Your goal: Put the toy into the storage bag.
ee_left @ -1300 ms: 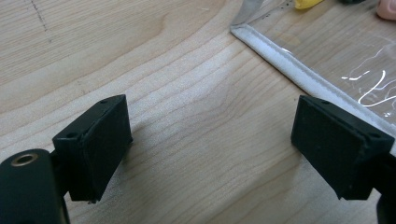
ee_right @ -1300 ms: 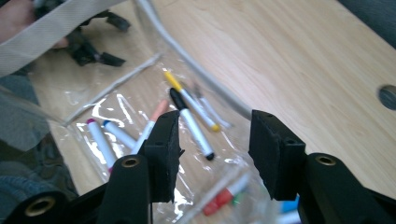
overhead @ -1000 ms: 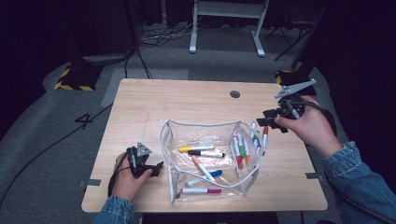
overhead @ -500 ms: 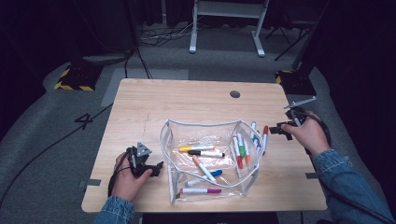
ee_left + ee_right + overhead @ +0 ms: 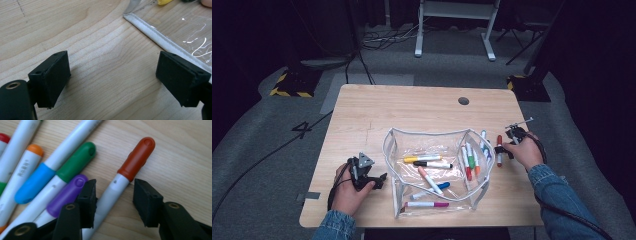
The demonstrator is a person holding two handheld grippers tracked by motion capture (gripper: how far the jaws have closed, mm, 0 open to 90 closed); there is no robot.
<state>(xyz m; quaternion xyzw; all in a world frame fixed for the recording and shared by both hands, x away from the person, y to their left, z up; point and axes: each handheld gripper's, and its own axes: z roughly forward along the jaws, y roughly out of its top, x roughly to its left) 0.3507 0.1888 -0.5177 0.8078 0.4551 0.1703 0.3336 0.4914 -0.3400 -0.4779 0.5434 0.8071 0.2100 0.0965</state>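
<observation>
A red-capped marker (image 5: 499,148) lies on the wooden table (image 5: 412,110) to the right of a clear zip pouch (image 5: 427,133). My right gripper (image 5: 505,146) is down over it. In the right gripper view the marker (image 5: 136,157) runs between the two pads (image 5: 146,202). A gap shows on the right side, so the right gripper (image 5: 115,200) is open; its jaws have just been closing. My left gripper (image 5: 379,180) rests open on the table left of the pouch. In the left gripper view the left gripper (image 5: 112,82) holds nothing and the pouch's white edge (image 5: 160,40) passes in front of its jaws.
Purple (image 5: 67,193), green (image 5: 77,161) and blue (image 5: 35,182) capped markers lie close beside the red one. Several more markers (image 5: 432,162) lie inside the pouch. A round cable hole (image 5: 463,100) is near the table's far edge.
My right hand has come down from above the table's right edge to the red marker. The left hand and gripper have stayed put.
</observation>
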